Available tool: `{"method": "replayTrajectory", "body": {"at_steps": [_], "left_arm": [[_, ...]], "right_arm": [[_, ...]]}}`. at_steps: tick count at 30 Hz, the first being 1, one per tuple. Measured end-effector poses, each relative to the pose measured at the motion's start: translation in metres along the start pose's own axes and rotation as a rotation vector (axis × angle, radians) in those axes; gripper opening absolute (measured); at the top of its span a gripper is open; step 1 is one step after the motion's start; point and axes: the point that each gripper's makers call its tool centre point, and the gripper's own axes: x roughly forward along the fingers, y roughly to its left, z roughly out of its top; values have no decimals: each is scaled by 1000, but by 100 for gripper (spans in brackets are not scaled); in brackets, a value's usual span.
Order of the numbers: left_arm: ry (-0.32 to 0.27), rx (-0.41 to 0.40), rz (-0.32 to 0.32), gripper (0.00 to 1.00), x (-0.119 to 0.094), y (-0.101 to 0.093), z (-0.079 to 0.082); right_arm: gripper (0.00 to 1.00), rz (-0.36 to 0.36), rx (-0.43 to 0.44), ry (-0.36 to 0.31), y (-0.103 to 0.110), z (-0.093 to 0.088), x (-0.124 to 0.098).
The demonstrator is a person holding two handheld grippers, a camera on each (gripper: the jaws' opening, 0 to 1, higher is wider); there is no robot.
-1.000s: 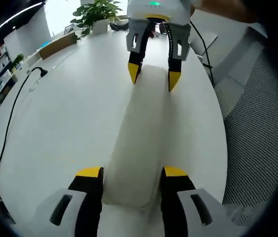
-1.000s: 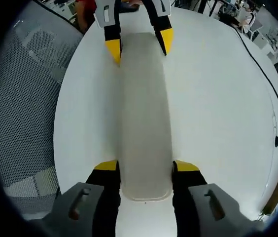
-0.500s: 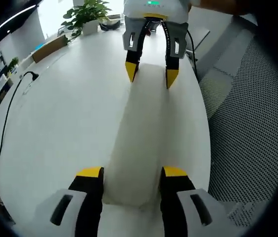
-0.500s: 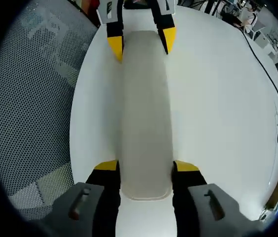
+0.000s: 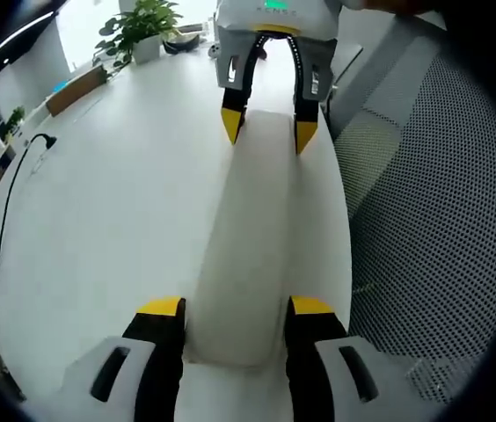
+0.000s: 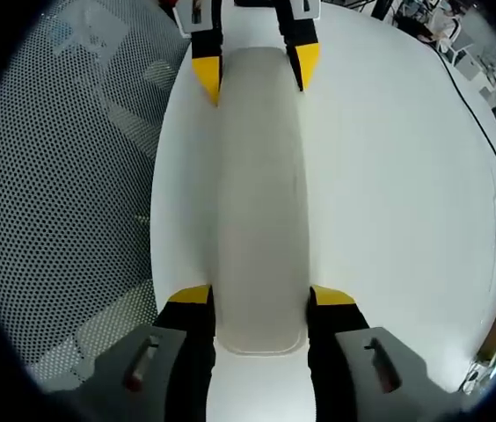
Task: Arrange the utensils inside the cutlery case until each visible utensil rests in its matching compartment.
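The left hand-held gripper (image 5: 235, 305) is gripping one short end of the long white cutlery case (image 5: 261, 237), jaws pressing both sides. The right hand-held gripper (image 6: 259, 295) is clamping the opposite end the same way. The case is spanning between them, lid closed, over the white counter (image 5: 98, 220) close to its edge, a mesh chair (image 6: 63, 176) beside. Risk: uneven pull is twisting the case loose, or it is tipping off the edge.
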Motion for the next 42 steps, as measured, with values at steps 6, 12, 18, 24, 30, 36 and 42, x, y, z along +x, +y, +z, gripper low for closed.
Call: {"method": "replayTrajectory", "body": {"at_steps": [6,12,18,24,30,36,42], "left_arm": [[1,-22,-7,47,1,-1,0],[15,-26,-6,47,1,-2,1],[31,-16,-14,47,2,-4,3],[-26,2,-28,48,4,-6,7],[-37,-62,-26,55,-5,-2,-6],[-146,-62,65,75,-43,12,7],[-398,-265,117,79,-110,23,34]], "right_arm": [[40,5,-1,14,-1,0,0],[40,7,-3,40,-1,0,0],[40,8,-1,50,-1,-1,0],[41,8,0,31,0,-1,-1],[44,64,22,-42,4,-4,-12],[57,66,37,-205,-5,-6,-53],[70,120,220,-452,-4,-7,-105]]}}
